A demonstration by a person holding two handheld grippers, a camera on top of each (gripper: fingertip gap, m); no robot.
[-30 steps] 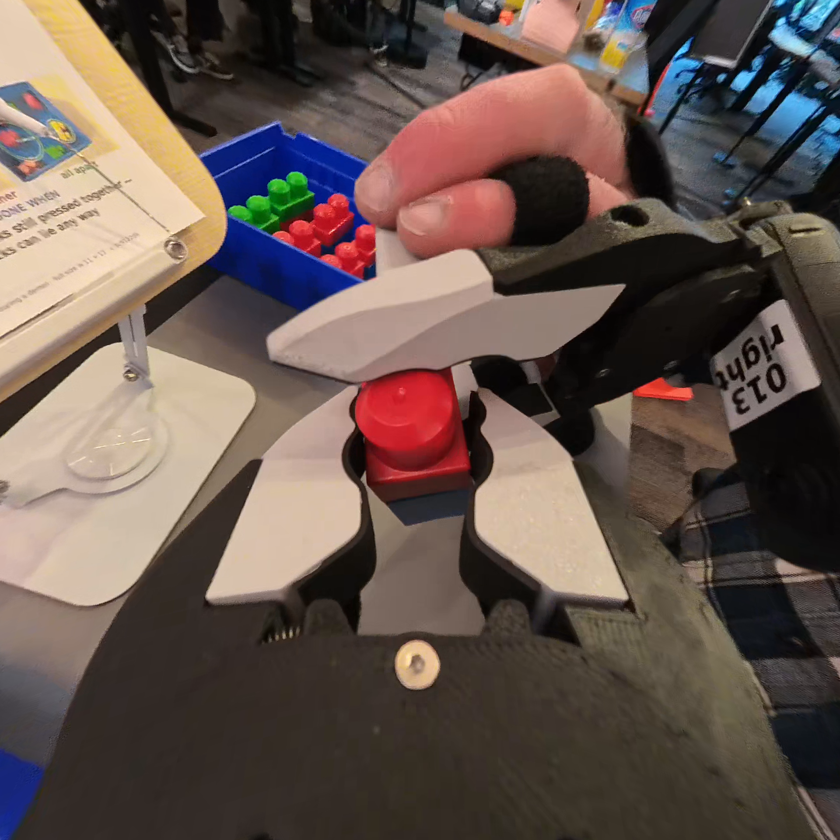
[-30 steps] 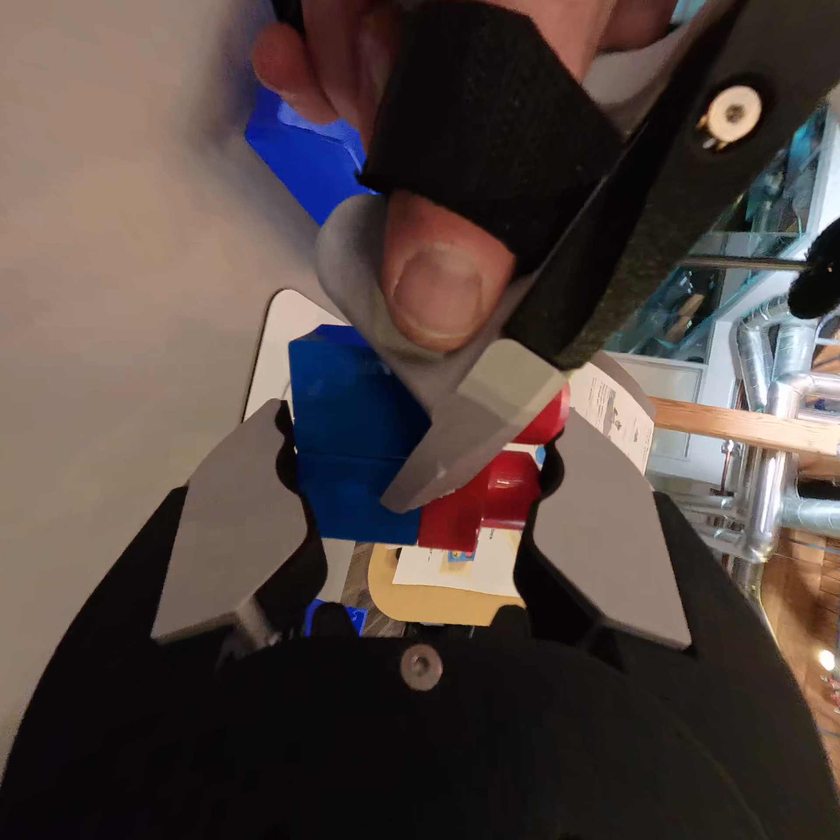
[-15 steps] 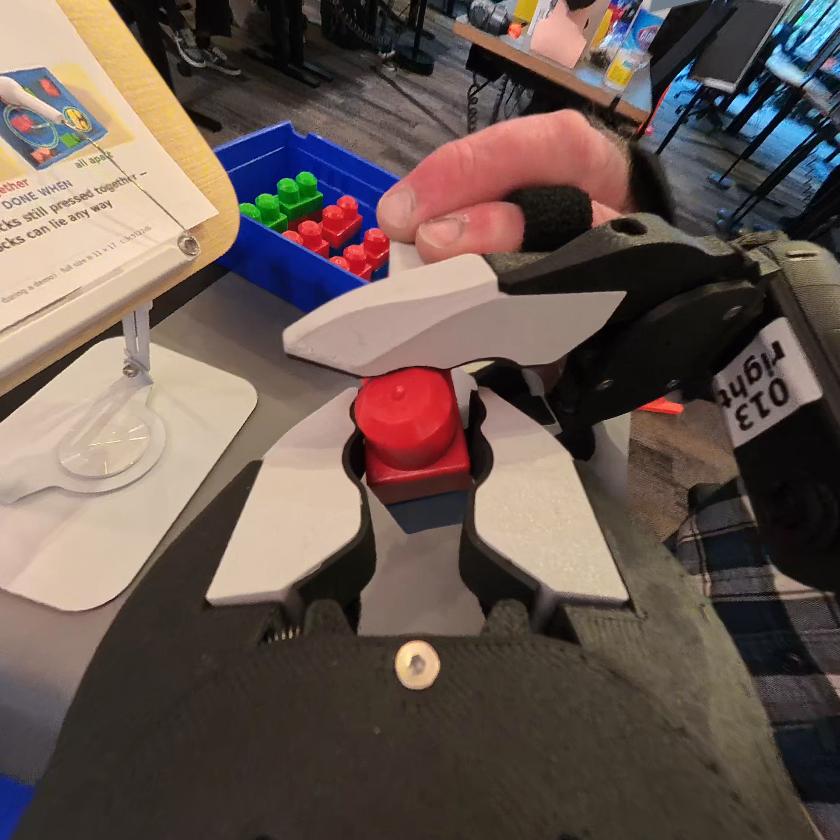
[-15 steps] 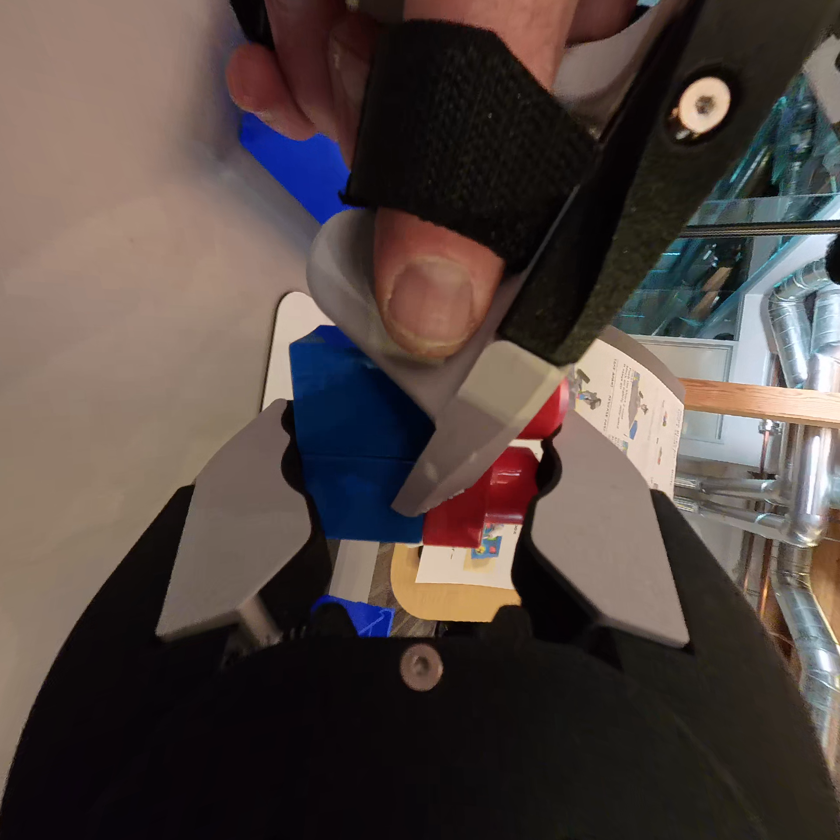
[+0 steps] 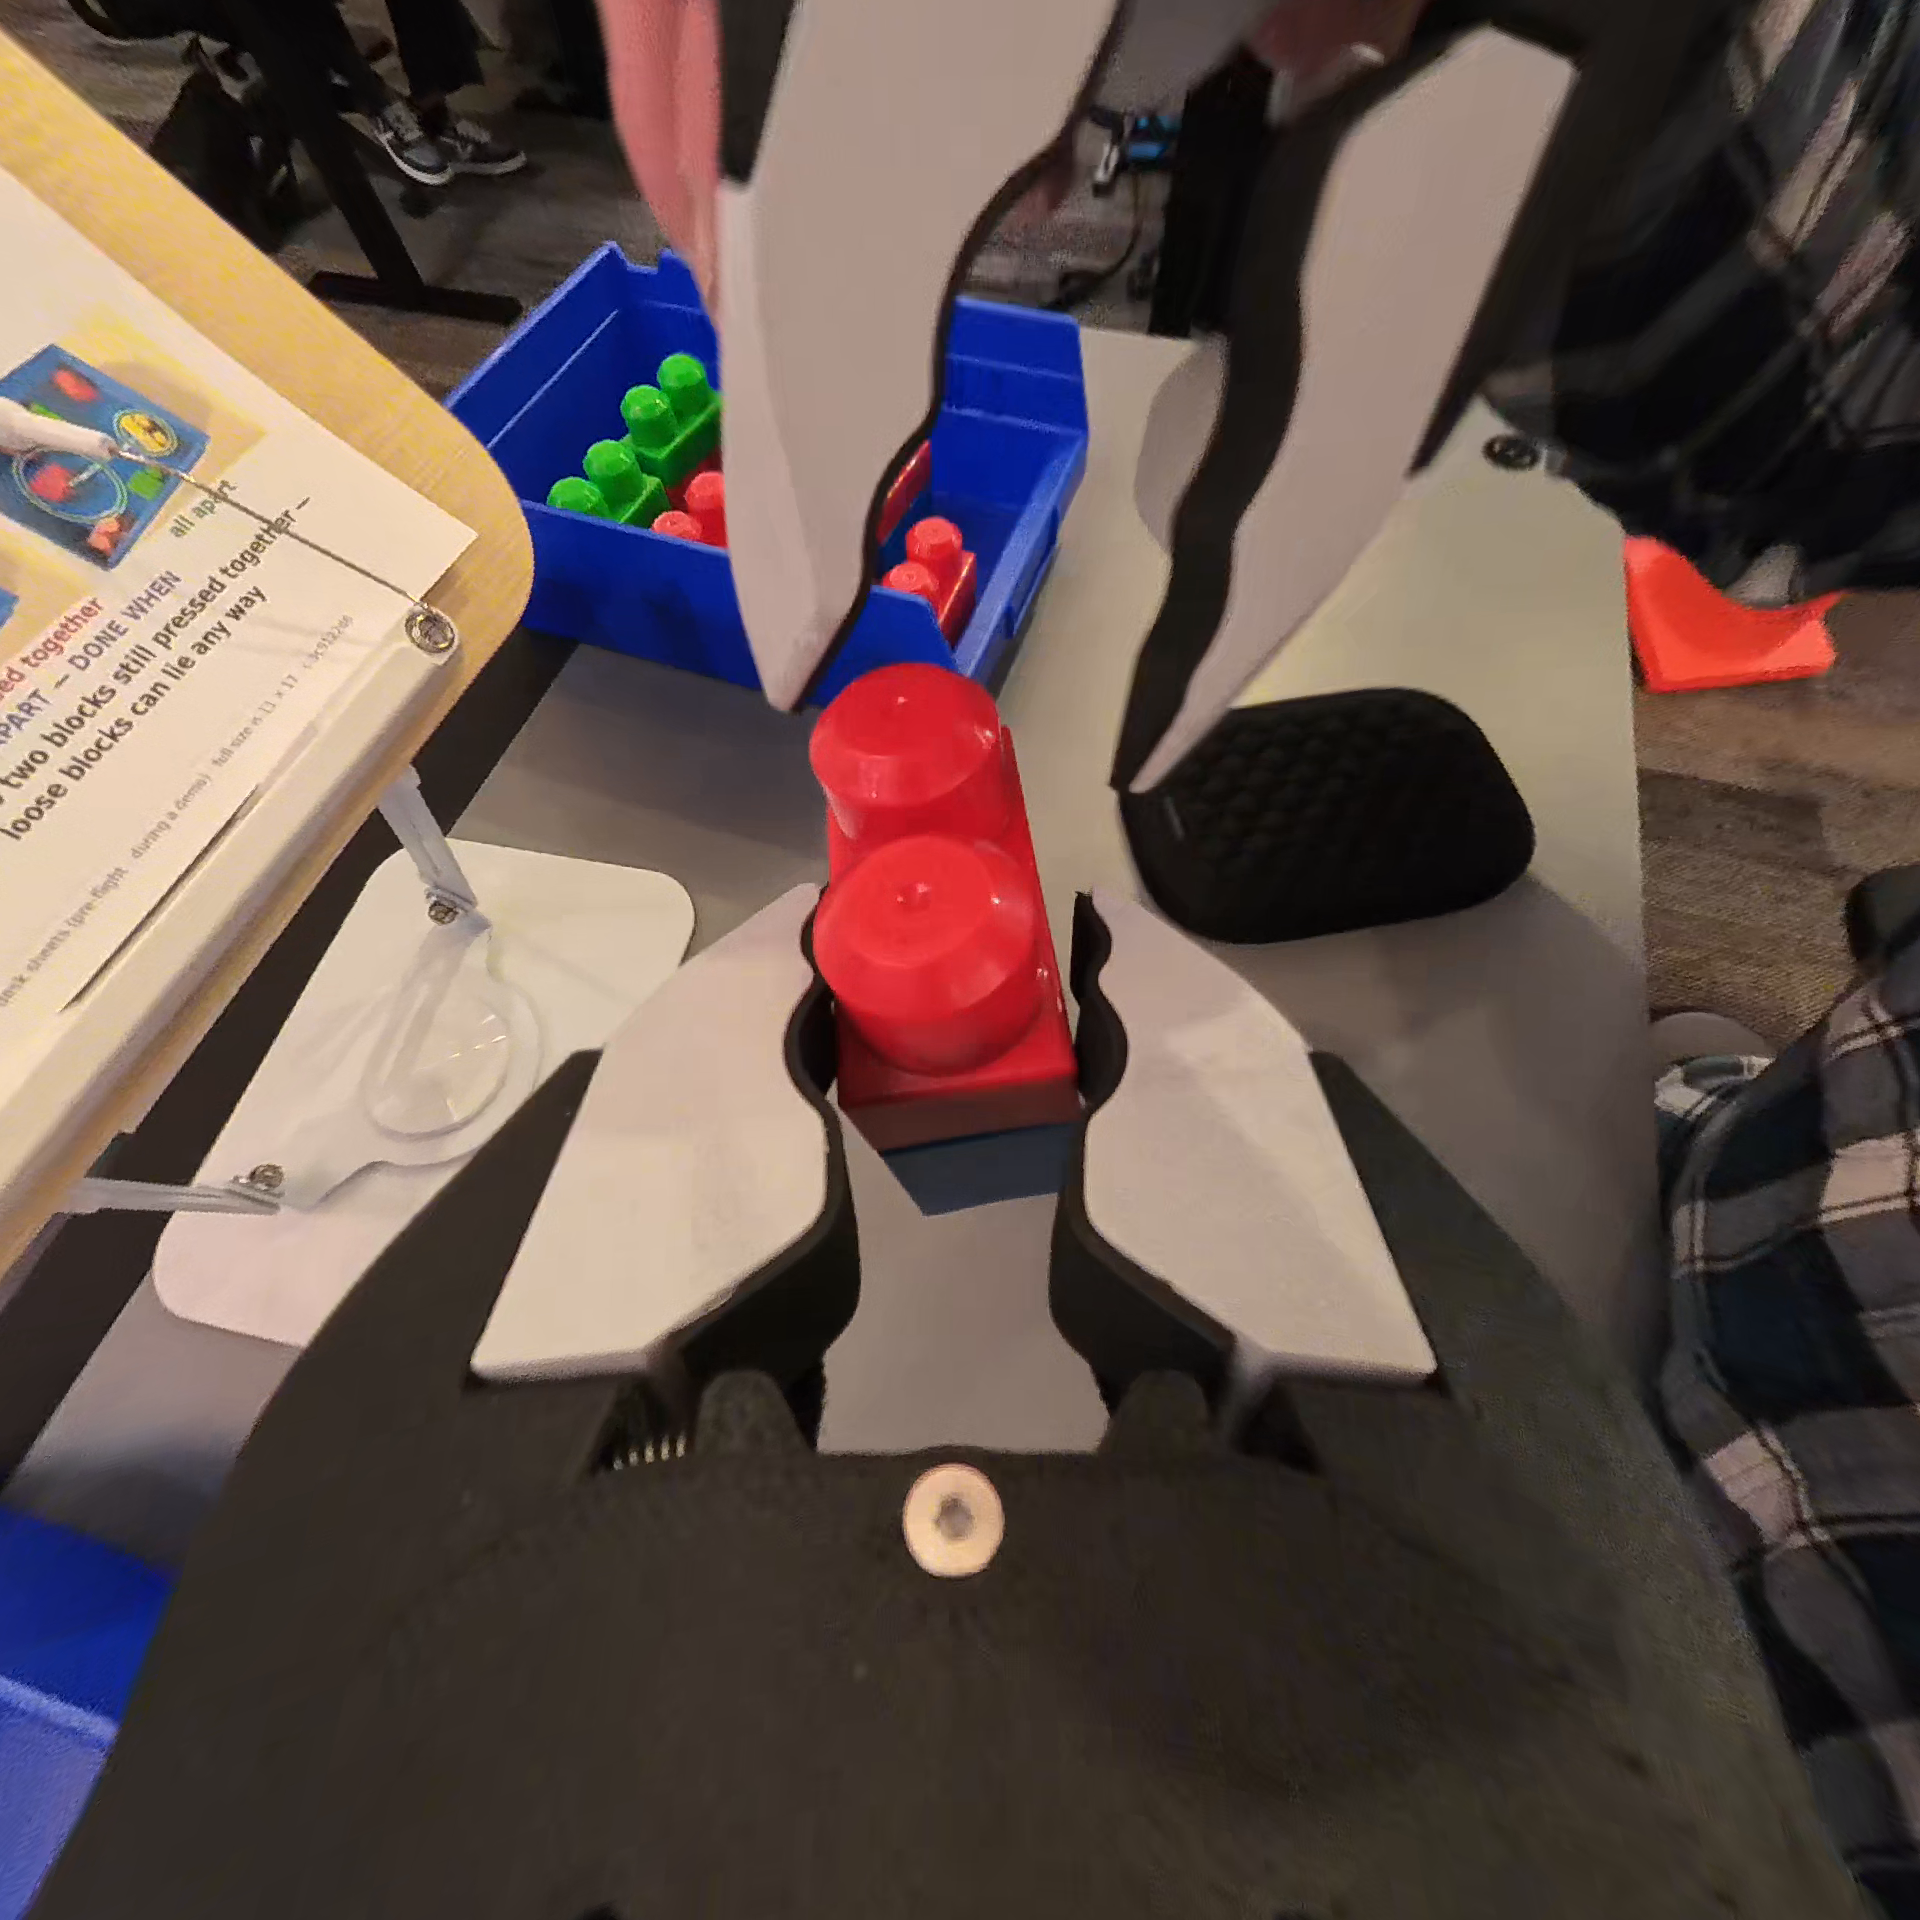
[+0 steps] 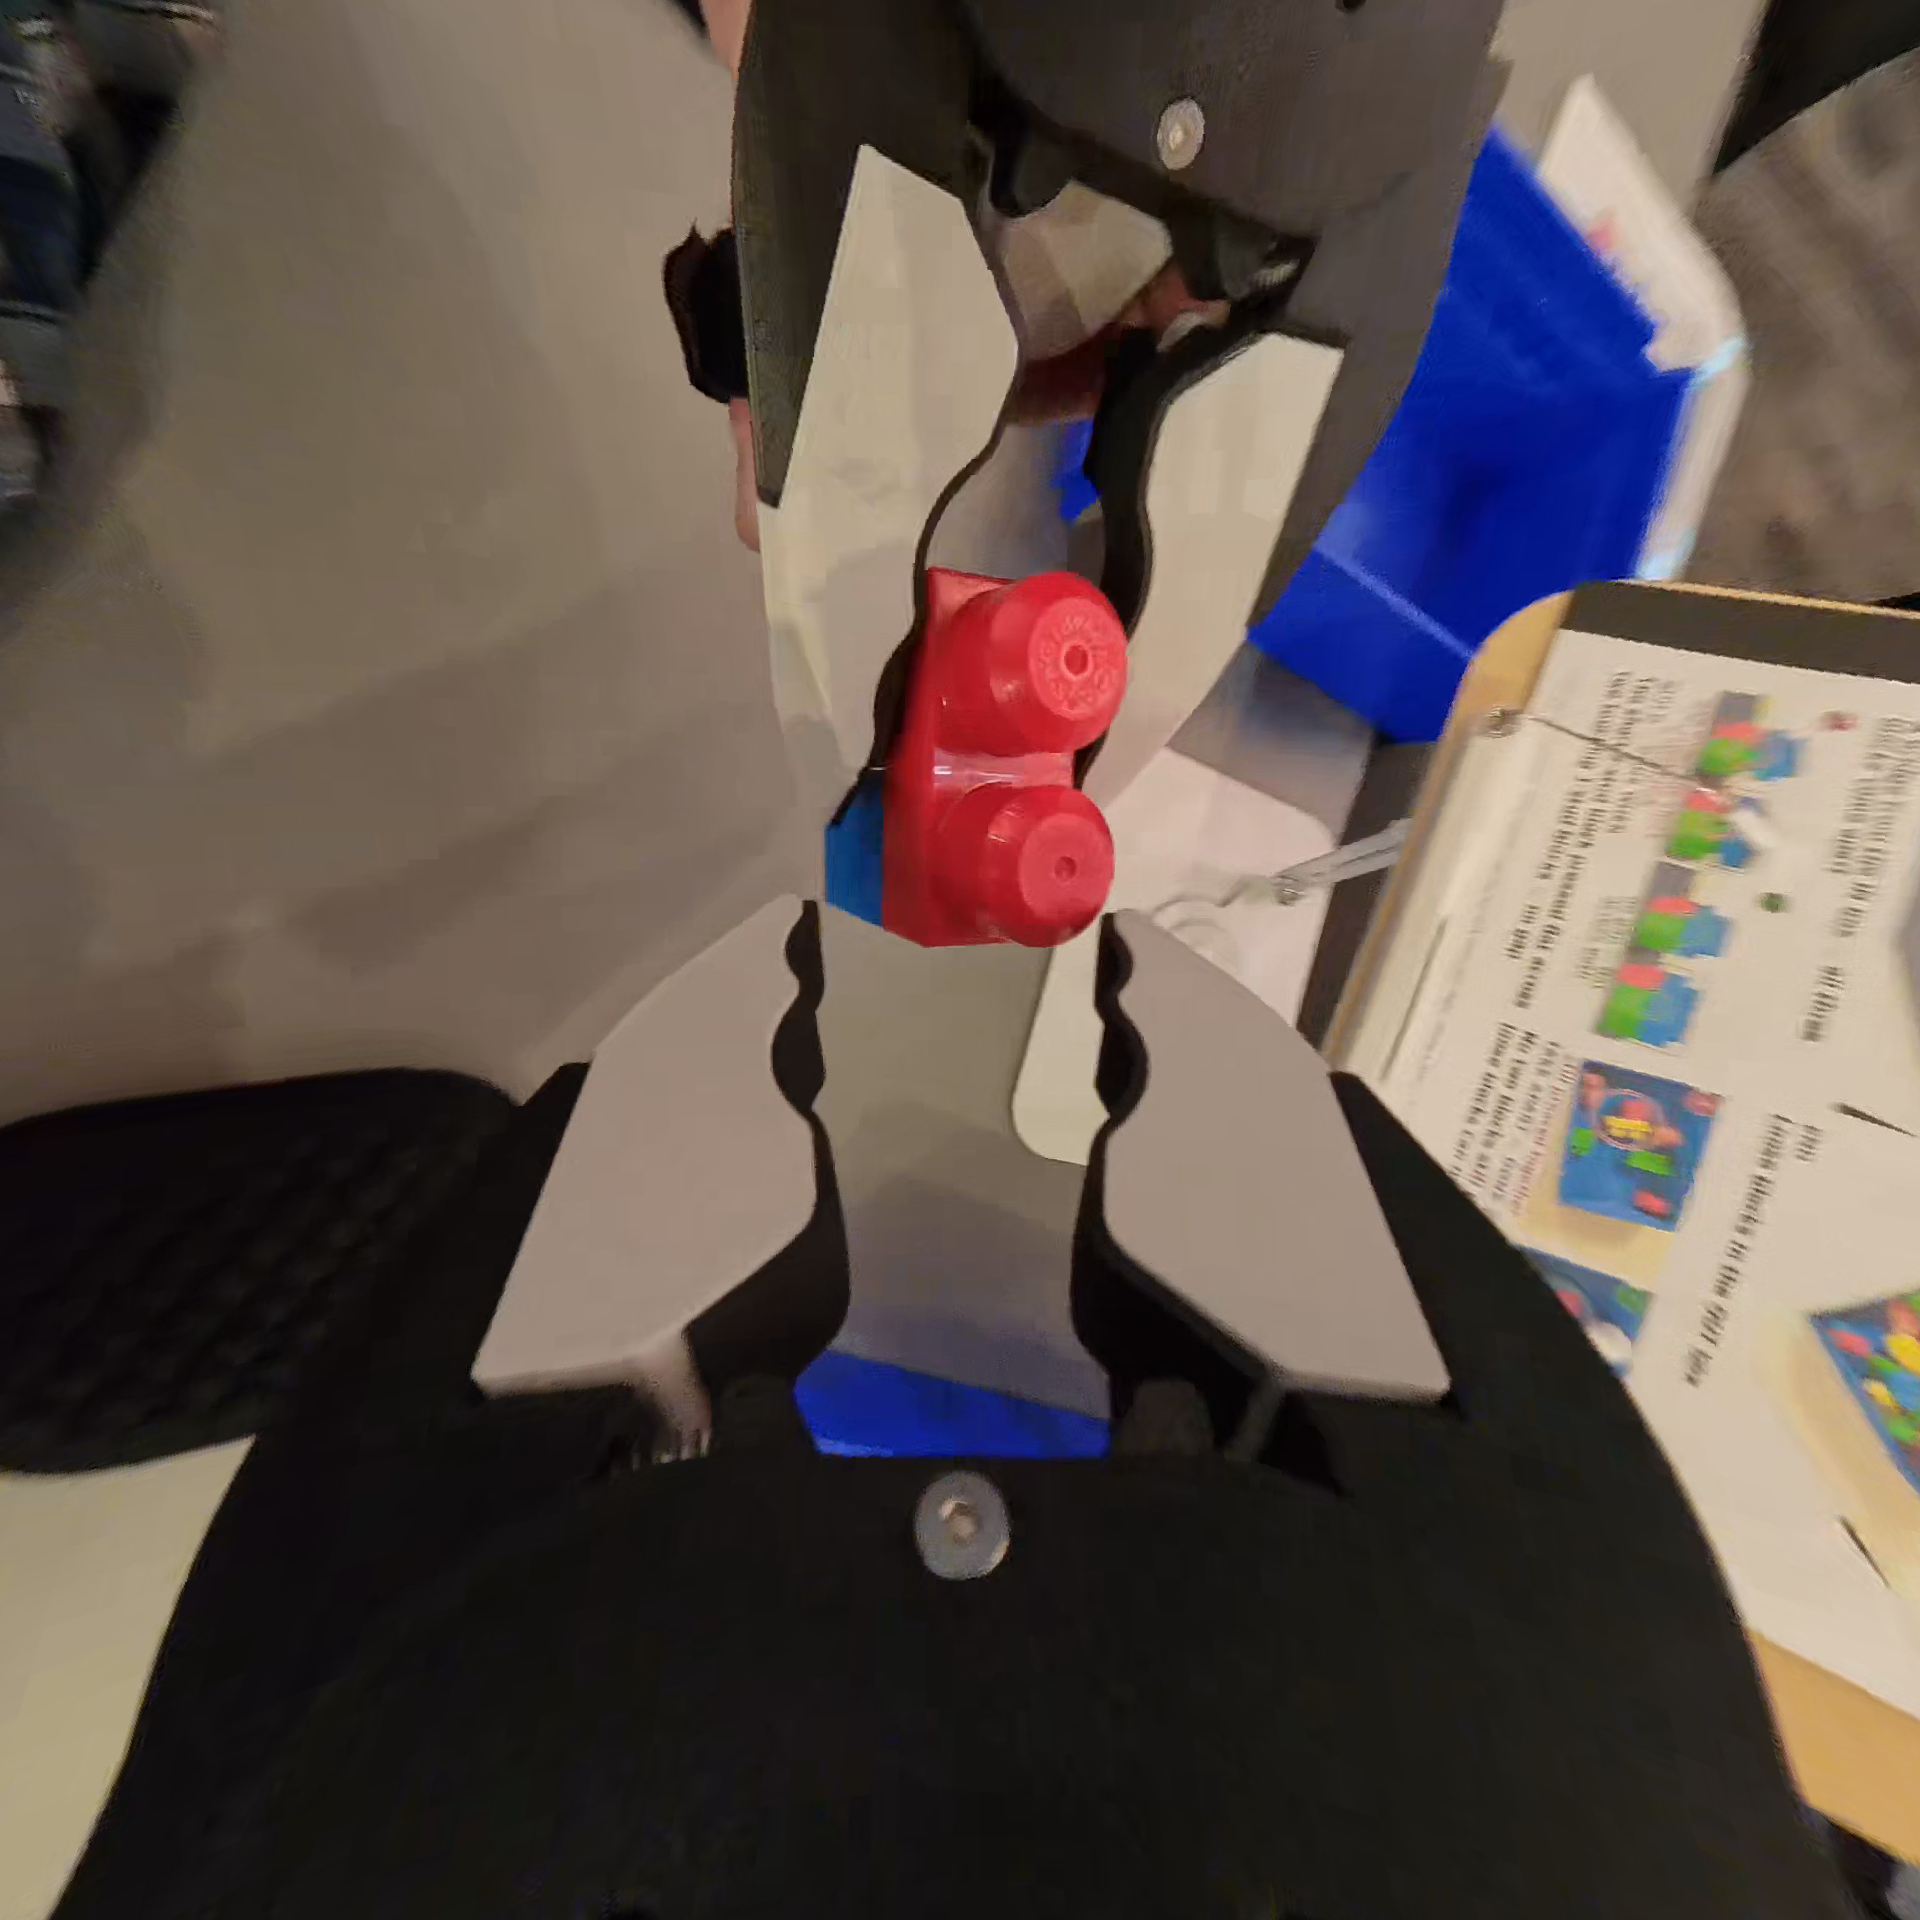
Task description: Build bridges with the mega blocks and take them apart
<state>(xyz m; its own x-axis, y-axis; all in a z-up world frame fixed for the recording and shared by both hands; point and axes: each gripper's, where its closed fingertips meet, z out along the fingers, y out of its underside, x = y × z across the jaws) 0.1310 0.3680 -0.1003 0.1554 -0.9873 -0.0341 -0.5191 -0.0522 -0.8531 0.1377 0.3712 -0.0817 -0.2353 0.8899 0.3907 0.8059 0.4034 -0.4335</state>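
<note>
- The left tool (image 5: 948,1023) was clamped on a red two-stud plastic block (image 5: 940,935) pressed onto a blue block (image 5: 982,1169), held above the grey bench (image 5: 1475,582).
- The right tool (image 6: 961,935) hung open and empty, just short of the red block.
- That pair remained joined; pulling it apart seemed next.
- Green and red blocks (image 5: 665,436) lay in the blue plastic bin (image 5: 644,613).

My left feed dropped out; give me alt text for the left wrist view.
The left gripper clamps a red two-stud block stacked on a blue block. The right gripper hangs open above it, before a blue bin of blocks.
</note>
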